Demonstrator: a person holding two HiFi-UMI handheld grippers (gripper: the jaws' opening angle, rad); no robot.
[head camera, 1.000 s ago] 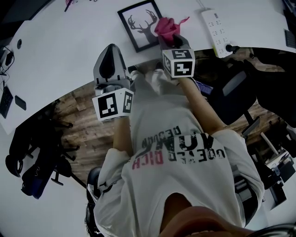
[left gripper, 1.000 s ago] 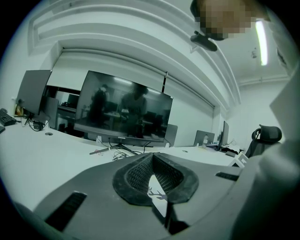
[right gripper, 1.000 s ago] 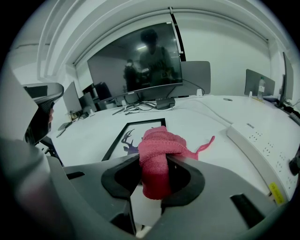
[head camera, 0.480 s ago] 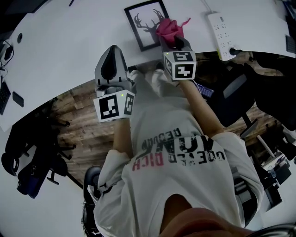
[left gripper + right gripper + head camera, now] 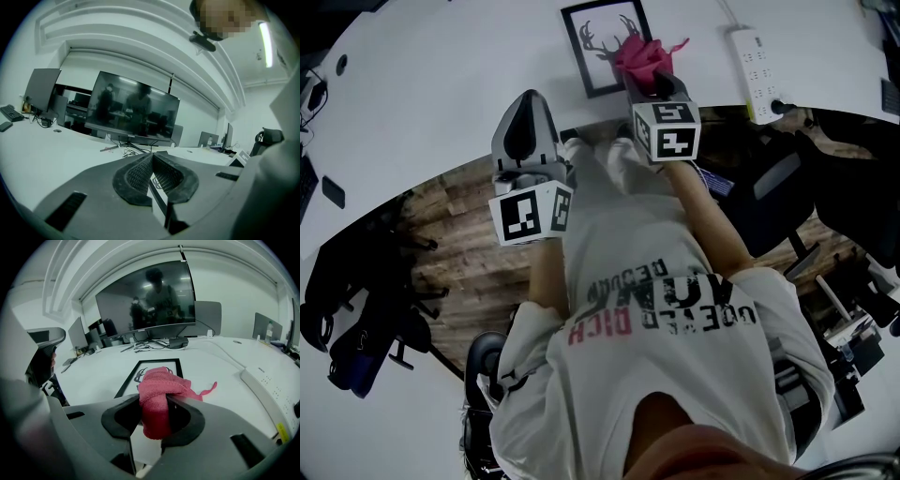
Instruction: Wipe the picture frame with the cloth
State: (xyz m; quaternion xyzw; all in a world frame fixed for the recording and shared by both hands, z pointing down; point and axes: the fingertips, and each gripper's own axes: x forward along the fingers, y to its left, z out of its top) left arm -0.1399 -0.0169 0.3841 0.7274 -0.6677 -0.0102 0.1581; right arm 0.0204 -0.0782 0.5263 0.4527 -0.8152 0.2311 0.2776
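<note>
Since a second earlier, right gripper (image 5: 154, 420) had carried the pink cloth (image 5: 161, 387) further over the picture frame (image 5: 592, 52), which lay flat on the white table (image 5: 431, 103). Its jaws pinched the bunched cloth. Left gripper (image 5: 151, 178) closed on nothing. Cloth judged soft, light; frame rigid, likely fragile, best wiped gently.

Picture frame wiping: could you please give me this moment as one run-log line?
right gripper shut on pink cloth | cloth over picture frame, contact unclear | left gripper shut, empty
</note>
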